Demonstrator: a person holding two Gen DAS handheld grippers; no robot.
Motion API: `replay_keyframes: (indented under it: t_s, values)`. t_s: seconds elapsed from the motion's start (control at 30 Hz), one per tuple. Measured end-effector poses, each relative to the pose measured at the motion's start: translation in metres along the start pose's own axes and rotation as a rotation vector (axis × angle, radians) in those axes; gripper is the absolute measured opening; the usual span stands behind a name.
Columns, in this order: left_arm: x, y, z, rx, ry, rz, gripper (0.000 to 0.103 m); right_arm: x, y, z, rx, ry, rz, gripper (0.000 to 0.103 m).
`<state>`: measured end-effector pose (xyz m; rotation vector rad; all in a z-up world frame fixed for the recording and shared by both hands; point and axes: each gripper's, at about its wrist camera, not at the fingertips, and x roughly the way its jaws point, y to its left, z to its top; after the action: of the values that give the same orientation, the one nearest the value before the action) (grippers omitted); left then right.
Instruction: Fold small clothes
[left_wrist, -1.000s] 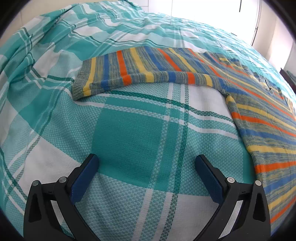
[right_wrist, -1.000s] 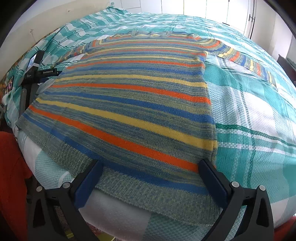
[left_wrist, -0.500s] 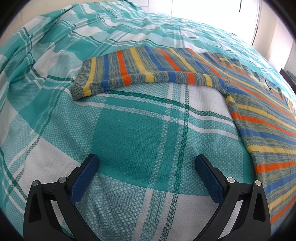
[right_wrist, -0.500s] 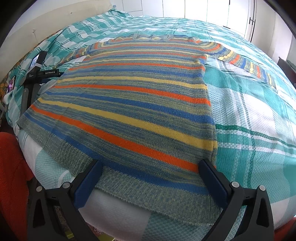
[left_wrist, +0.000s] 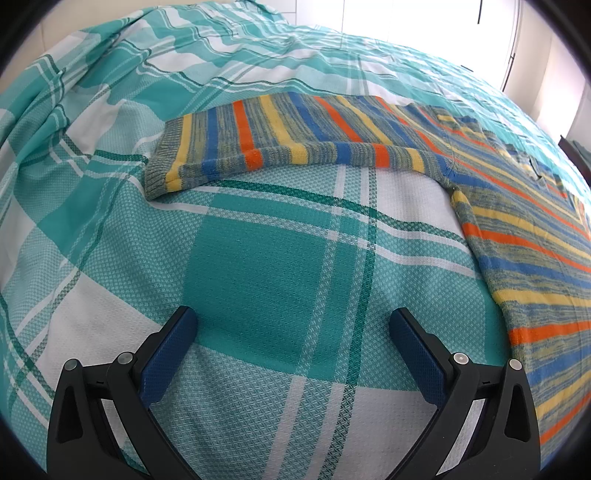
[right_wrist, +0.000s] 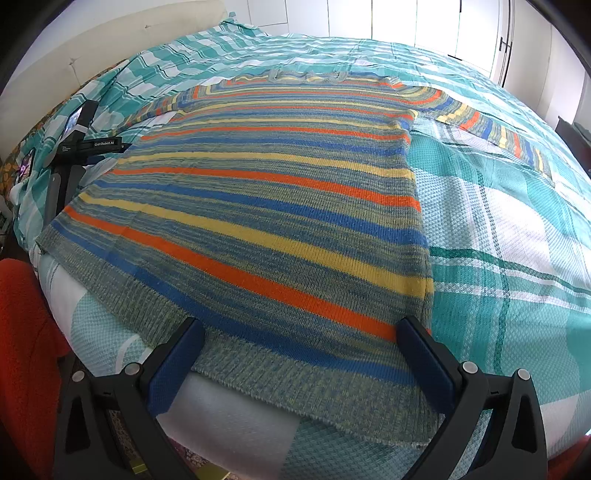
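A: Left gripper (left_wrist: 293, 328) — jaws recorded?

B: Jaws are seen spread wide, nothing held between them. Only the checked bedspread (left_wrist: 258, 266) is framed in the gap, teal and white plaid.

A: Right gripper (right_wrist: 301, 336)?

B: Jaws likewise spread wide, nothing clamped. The ribbed hem (right_wrist: 295, 384) of the sweater is framed between the blue pads (right_wrist: 177, 365); whether the pads are touching the knit cannot be told.

A: Position of the sweater (right_wrist: 266, 206)?

B: It is laid flat on the bed, unfolded, hem at the near edge of the mattress, neckline (right_wrist: 306, 75) at the far end. Stripes of orange, yellow and blue over mottled grey-green are noted. In the right wrist view one sleeve (right_wrist: 498, 133) is stretched out to the right across the bedspread.

A: And from the left wrist view?

B: The other sleeve (left_wrist: 295, 140) is seen lying straight across the bedspread ahead of the left gripper, well apart from the jaws, its ribbed cuff (left_wrist: 159, 166) at the left end. The body of the sweater is seen at the right edge of that view.

A: Surroundings?

B: A black stand (right_wrist: 77, 147) with printed lettering is noted beside the bed at left in the right wrist view, red fabric (right_wrist: 26, 350) at lower left, and bright windows (right_wrist: 436, 22) beyond the bed.
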<state>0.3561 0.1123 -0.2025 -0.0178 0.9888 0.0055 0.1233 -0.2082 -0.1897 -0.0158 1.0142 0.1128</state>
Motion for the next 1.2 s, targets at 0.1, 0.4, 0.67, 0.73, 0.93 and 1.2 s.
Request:
replay_keyframes:
  t_s: [0.1,0.4,0.67,0.73,0.93,1.2]
  values:
    - [-0.0001,0.0001,0.0,0.0,0.0,0.0,0.103,0.0,-0.0002,0.0001,0.001,0.0,0.001,0.103]
    - [-0.0004,0.0005,-0.0005,-0.001,0.0,0.0,0.103,0.0004,-0.0006,0.0003,0.001,-0.001,0.003,0.103]
    - [-0.0001,-0.0002,0.0012,-0.001,0.001,0.0,0.103,0.0001,-0.0001,0.0,0.002,-0.003,0.0,0.103]
    - [-0.0003,0.0003,0.0,-0.001,0.001,0.0,0.103,0.0001,0.0001,0.0001,0.002,-0.003,0.001,0.103]
    - [-0.0005,0.0008,-0.0015,-0.001,0.001,0.0,0.103,-0.0006,0.001,0.0011,0.003,-0.004,0.002,0.103]
    - [-0.0004,0.0005,-0.0009,-0.001,0.001,0.0,0.103,-0.0008,0.0018,0.0006,0.004,-0.004,0.0,0.103]
